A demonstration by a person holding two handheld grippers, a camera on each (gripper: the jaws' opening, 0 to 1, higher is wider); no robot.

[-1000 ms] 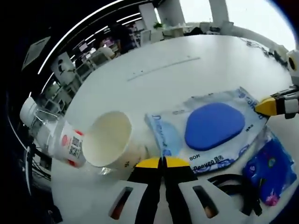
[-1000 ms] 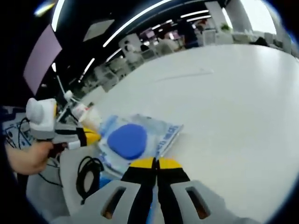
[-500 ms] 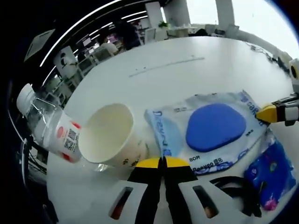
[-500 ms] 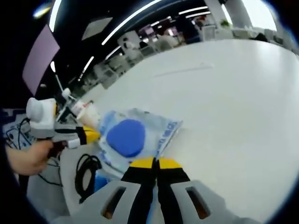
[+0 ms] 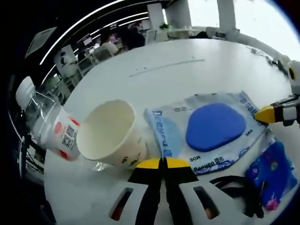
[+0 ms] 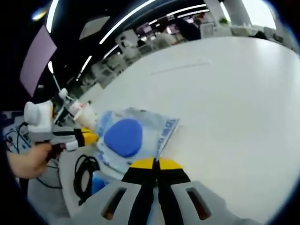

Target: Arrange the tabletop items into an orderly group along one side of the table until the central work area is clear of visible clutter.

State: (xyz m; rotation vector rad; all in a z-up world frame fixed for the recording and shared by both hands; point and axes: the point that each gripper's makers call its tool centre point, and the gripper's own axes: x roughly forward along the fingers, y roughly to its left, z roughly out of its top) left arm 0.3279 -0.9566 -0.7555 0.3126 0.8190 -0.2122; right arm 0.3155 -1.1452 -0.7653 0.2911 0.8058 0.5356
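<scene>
1. Table (image 5: pixel 187 65) surface is white and wide; its far part lies bare in both views, and the items are gathered near the edge close to the person.
2. In the left gripper view, the left gripper (image 5: pixel 163 162) has its two yellow-tipped jaws pressed together with nothing between them, just in front of a paper cup (image 5: pixel 110 136).
3. The paper cup lies tilted, with its open mouth turned toward the camera, and it touches a plastic bottle with a red and white label (image 5: pixel 56 136) on its left.
4. A wet wipes pack (image 5: pixel 206 133) with a blue lid lies flat just to the right of the cup. Beside it are a small blue packet (image 5: pixel 272 171) and a black cable (image 5: pixel 239 187).
5. The right gripper (image 6: pixel 156 163) also has its jaws closed together and holds nothing; its tips are near the corner of the wet wipes pack.
6. In the right gripper view, a hand (image 6: pixel 26 161) holds the left gripper's handle at the left.
</scene>
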